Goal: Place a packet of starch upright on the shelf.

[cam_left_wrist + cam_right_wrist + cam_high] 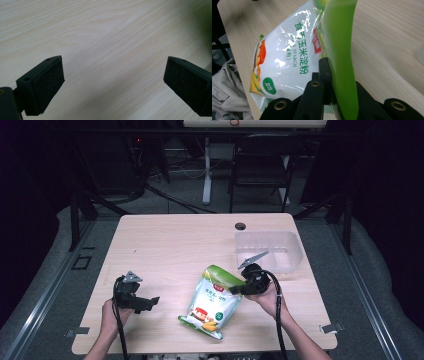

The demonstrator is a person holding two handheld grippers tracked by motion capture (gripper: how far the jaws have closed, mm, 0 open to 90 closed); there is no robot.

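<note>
Right gripper: clamped on green top edge of starch bag
Left gripper: jaws apart, idle over desk
Progress: bag gripped, not yet in clear bin

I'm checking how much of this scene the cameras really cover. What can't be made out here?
- Bag: its small print is too small in the high view; in the right gripper view its lower corner is cut off by the tool's jaws.
- Bin: whether anything lies under the right tool's grey plate, which overlaps it in the high view.
- Left tool: a dark green blur at the top right edge of its view can't be identified.
</note>
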